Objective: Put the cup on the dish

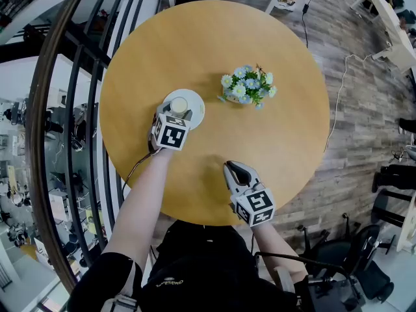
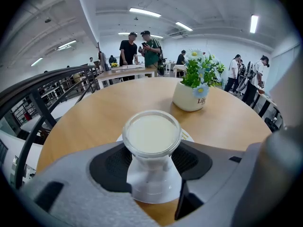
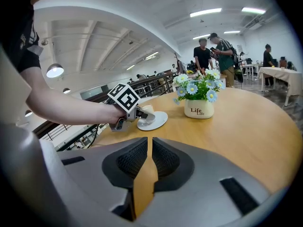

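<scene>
A small white cup [image 1: 179,104] stands over the white dish [image 1: 195,109] on the left part of the round wooden table [image 1: 195,38]; whether its base rests on the dish I cannot tell. My left gripper [image 1: 177,113] is shut on the cup. In the left gripper view the cup [image 2: 151,136] fills the gap between the dark pads [image 2: 113,162], and the dish [image 2: 187,135] peeks out behind it. My right gripper [image 1: 233,169] hovers near the table's front edge, shut and empty. The right gripper view shows its jaws [image 3: 147,148] almost together, with the cup [image 3: 147,109] and dish [image 3: 158,121] far off.
A white pot of blue and white flowers [image 1: 248,86] stands on the table to the right of the dish; it also shows in the left gripper view as the pot [image 2: 191,97]. A dark railing [image 1: 71,109] runs along the left. People stand at tables [image 2: 142,51] in the background.
</scene>
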Motion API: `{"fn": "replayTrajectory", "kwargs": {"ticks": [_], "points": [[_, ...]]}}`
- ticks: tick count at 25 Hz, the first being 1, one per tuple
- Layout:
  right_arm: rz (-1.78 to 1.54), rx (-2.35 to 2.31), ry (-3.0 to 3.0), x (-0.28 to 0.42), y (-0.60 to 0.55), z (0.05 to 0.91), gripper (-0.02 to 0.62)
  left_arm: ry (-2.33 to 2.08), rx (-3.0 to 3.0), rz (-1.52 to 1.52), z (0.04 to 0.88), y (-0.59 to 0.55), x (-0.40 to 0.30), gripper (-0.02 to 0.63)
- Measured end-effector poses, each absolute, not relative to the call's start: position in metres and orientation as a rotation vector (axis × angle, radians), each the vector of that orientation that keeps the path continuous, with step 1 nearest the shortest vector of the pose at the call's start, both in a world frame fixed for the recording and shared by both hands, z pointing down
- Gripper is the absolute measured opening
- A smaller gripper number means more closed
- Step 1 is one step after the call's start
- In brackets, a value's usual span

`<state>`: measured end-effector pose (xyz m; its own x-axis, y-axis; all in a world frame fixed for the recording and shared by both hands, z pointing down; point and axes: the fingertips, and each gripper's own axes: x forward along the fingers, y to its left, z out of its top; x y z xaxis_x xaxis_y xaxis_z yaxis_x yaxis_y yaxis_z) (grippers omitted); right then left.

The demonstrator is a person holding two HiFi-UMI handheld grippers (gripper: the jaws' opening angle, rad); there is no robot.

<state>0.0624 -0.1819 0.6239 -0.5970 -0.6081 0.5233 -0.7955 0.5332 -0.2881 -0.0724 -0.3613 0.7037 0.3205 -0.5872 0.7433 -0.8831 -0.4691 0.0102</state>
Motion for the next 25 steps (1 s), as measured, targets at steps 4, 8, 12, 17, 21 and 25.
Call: {"fn": "replayTrajectory", "kwargs": {"ticks": [4,8,12,17,21,25], "points": [[0.722,1.158,-2.417,0.0629,-0.1809,0.6251,0.021,-1.303,2.177,0.958,0.7050,-0.3610,-0.0728,0.261],[0.732,1.154,-2.406,0.0650,-0.1784,0.6269,0.021,-1.311,2.183,0.961,0.7045,-0.3619,-0.0715,0.262],[0.729,1.155,-2.401,0.0642,-0.1761,0.6268,0.021,-1.318,2.193,0.955,0.7049,-0.3602,-0.0714,0.264],[0.729,1.149,-2.396,0.0641,-0.1747,0.6284,0.021,-1.339,2.203,0.957,0.7049,-0.3608,-0.0733,0.274],[0.725,1.149,-2.398,0.0631,-0.1734,0.6289,0.021,-1.338,2.211,0.951,0.7058,-0.3572,-0.0747,0.302],[0.715,1.154,-2.405,0.0619,-0.1745,0.6276,0.021,-1.335,2.209,0.935,0.7041,-0.3569,-0.0746,0.318]]}}
